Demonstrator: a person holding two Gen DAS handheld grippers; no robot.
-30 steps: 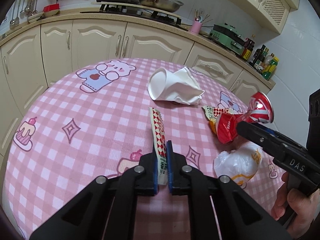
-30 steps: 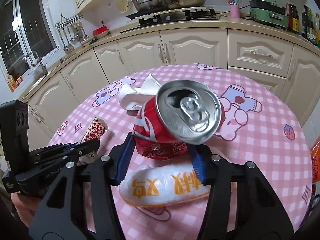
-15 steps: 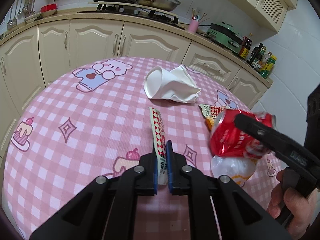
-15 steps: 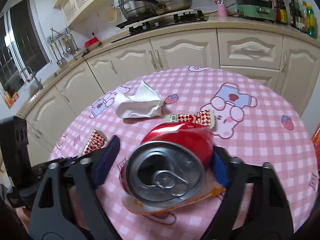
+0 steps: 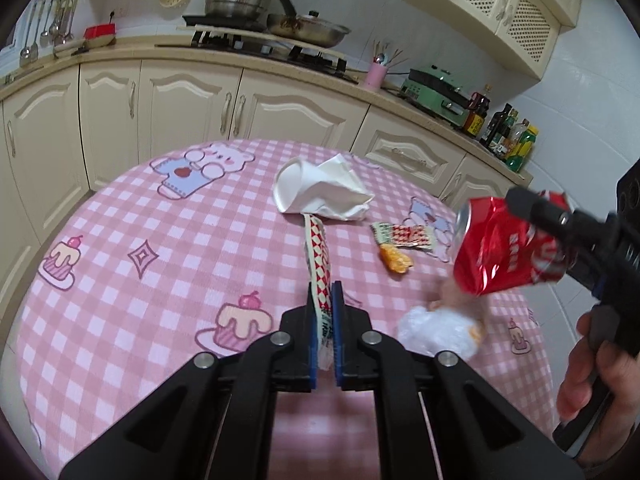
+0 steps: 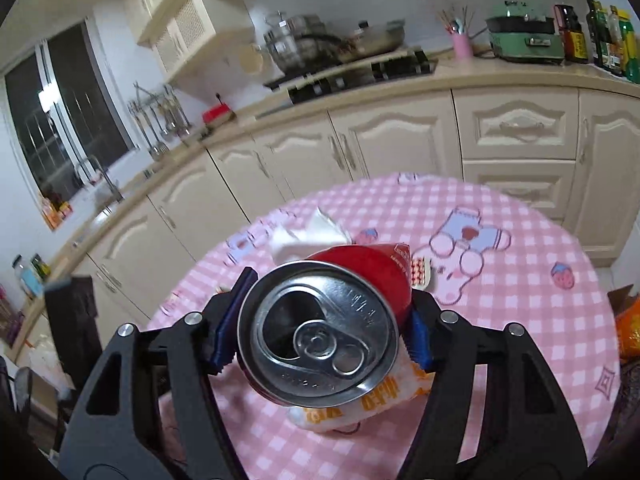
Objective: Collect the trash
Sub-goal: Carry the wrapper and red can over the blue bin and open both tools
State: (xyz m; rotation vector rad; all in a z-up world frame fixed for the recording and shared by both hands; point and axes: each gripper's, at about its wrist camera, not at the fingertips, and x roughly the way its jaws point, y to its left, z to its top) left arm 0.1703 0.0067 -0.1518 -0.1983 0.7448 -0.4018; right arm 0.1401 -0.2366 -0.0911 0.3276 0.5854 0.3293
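My left gripper is shut on a red-and-white diamond-patterned wrapper and holds it above the pink checked table. My right gripper is shut on a crushed red soda can and holds it in the air; the can also shows in the left wrist view. A white plastic bag with orange print lies under the can; it also shows in the left wrist view. A crumpled white paper cup, a small checked wrapper and an orange scrap lie on the table.
Cream kitchen cabinets curve behind the table, with a stove and pots on the counter. Bottles stand at the far right. The table's rim drops off at the right, with an orange bag beyond it.
My right gripper has lifted the can higher above the white bag and tilted it. My left gripper still holds the wrapper and has shifted a little over the table.
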